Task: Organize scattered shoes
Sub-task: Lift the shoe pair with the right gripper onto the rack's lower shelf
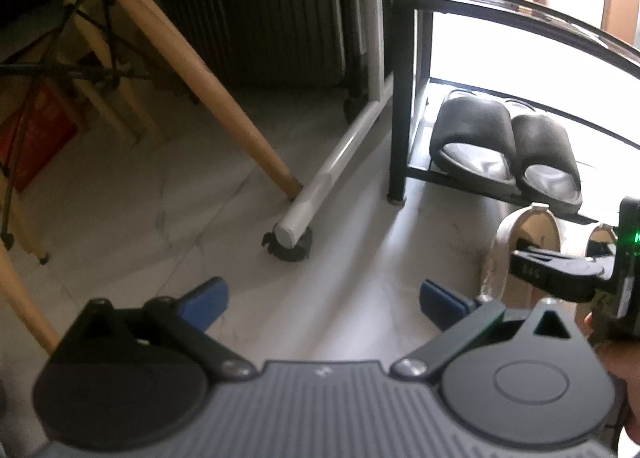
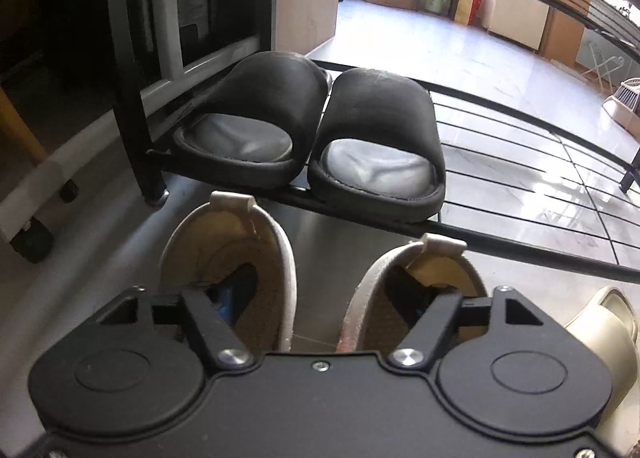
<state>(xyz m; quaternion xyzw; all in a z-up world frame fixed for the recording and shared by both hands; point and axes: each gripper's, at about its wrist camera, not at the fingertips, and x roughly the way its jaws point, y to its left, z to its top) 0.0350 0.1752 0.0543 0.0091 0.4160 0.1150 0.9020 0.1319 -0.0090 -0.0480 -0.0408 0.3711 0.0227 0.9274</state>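
Two black slides (image 2: 312, 129) sit side by side, touching, on the bottom tier of a black metal shoe rack (image 2: 520, 185). On the pale tiled floor (image 1: 352, 242) just in front of the rack stand two cream sneakers (image 2: 232, 258), heels toward the camera. The right gripper (image 2: 320, 298) reaches down over them, one finger inside each sneaker's opening, the shoes' inner walls between the fingers; whether the fingers press those walls cannot be told. The left gripper (image 1: 320, 298) hovers over bare floor, its blue-padded fingers (image 1: 204, 298) released and empty.
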